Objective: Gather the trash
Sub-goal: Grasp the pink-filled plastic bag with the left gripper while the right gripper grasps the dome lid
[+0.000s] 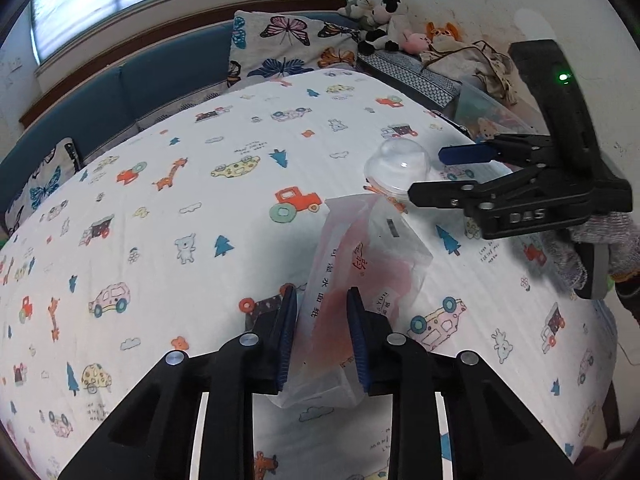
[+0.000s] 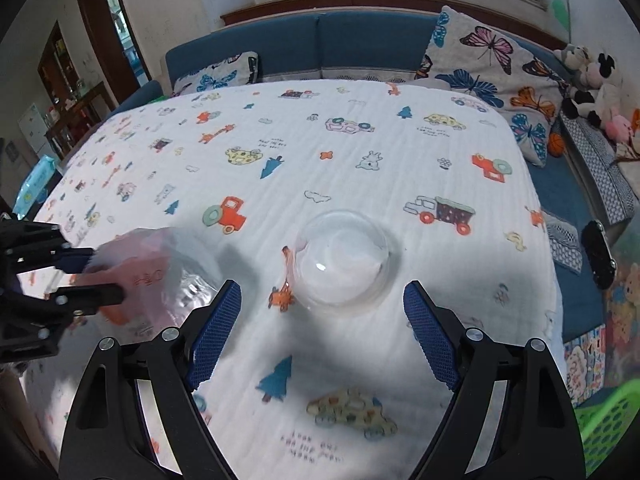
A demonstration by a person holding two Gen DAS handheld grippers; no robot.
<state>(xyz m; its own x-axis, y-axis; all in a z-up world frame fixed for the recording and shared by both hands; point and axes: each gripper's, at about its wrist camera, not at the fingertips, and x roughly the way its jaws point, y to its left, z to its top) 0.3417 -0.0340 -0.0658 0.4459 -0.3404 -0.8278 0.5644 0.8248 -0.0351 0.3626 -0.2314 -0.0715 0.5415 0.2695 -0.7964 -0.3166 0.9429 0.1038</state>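
A translucent plastic bag with pink contents and printed characters lies on the table near its front edge, and the left gripper is closed on it, its blue pads pressing the bag from both sides. Just beyond the bag, farther from the left camera, a clear plastic dome lid rests rim-down on the cloth, its surface catching a small highlight. The right gripper hovers over the near side of this lid with its jaws wide apart; the lid sits ahead of the fingers, not between the pads, and nothing is gripped. In the left wrist view the same right gripper enters from the right, its lower finger overlapping the lid's edge, with a gloved hand behind it. Both items lie on a white tablecloth printed with trucks, cars, giraffes and trees. Behind the table runs a blue sofa carrying butterfly cushions, with stuffed toys at its corner. A green basket shows at the lower right of the right wrist view, beside the table.
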